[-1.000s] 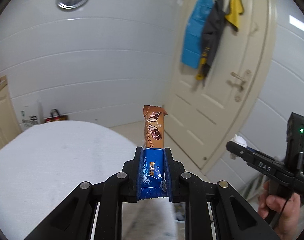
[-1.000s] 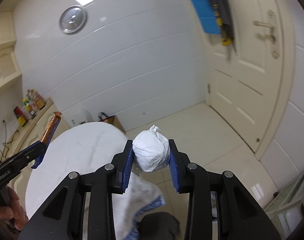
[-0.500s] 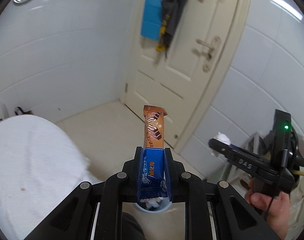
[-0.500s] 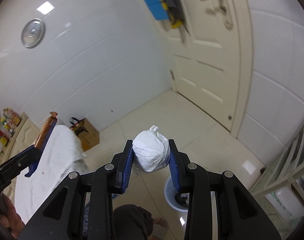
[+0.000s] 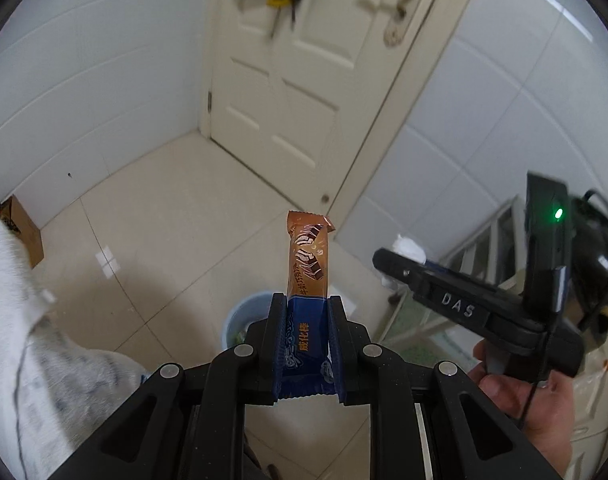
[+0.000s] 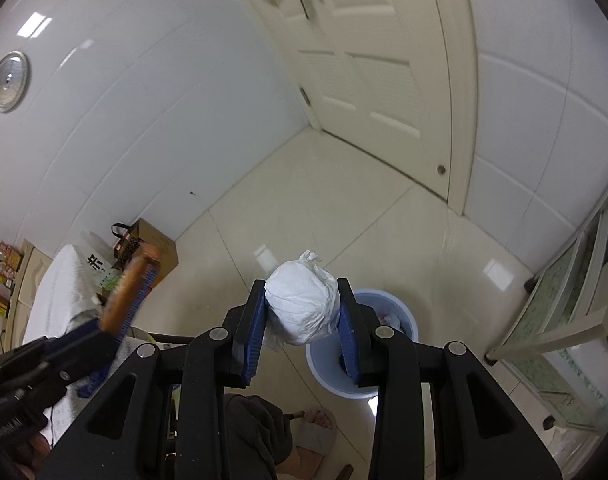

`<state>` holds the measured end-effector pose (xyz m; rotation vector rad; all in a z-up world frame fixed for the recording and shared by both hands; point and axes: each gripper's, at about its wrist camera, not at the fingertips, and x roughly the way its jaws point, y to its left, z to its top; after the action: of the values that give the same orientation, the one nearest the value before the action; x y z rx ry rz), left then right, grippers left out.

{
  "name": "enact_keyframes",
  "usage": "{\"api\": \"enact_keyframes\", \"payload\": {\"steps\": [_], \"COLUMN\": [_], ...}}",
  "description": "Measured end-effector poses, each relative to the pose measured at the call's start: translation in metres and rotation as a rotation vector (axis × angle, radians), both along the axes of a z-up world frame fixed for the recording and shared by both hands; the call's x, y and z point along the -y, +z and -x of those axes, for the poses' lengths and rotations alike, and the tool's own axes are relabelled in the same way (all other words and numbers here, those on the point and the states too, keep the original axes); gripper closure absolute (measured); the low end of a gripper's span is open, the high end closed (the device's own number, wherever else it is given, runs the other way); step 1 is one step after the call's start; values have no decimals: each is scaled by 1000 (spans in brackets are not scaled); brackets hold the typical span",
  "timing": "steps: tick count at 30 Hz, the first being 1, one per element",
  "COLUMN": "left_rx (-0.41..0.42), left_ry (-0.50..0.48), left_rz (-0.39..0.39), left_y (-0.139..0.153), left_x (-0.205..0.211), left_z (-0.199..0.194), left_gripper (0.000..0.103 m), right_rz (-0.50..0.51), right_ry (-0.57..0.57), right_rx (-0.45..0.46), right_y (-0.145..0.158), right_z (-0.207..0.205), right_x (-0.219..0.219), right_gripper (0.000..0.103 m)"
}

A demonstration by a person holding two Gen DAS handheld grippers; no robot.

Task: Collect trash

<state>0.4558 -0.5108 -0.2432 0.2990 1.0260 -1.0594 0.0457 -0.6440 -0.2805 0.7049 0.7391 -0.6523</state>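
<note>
The left tongs (image 5: 307,344) clamp an upright wafer bar wrapper (image 5: 307,268), the right tongs (image 6: 302,320) pinch a white paper wad (image 6: 302,308), and the blue trash bin (image 6: 400,312) sits on the floor just beyond and below both.

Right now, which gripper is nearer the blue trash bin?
Hard to separate. The right gripper holds its tissue wad beside the blue bin; the left gripper with its wrapper looks similarly close.

Upright wrapper (image 5: 307,280), white wad (image 6: 302,306), both above bin (image 6: 404,316).
</note>
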Motion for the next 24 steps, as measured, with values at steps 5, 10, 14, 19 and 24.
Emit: {"api": "enact_keyframes", "payload": {"steps": [5, 10, 14, 19, 24], "left_rx": [-13, 9, 64, 133, 181], "left_ry": [-30, 21, 55, 94, 129], "left_rz": [-106, -157, -153, -119, -76], "left_y": [-30, -35, -19, 5, 27], "left_x": [32, 42, 29, 10, -28], "left_z": [-10, -29, -33, -14, 17], "left_gripper": [79, 30, 19, 8, 7], "right_rz": [-69, -100, -90, -83, -62], "right_ry": [-17, -86, -128, -155, -143], "right_rx": [-43, -29, -22, -15, -6], "right_y": [-33, -44, -42, -33, -16], "right_z": [-6, 4, 11, 13, 9], "right_x": [21, 26, 24, 16, 0], "right_gripper": [62, 18, 1, 0, 0]}}
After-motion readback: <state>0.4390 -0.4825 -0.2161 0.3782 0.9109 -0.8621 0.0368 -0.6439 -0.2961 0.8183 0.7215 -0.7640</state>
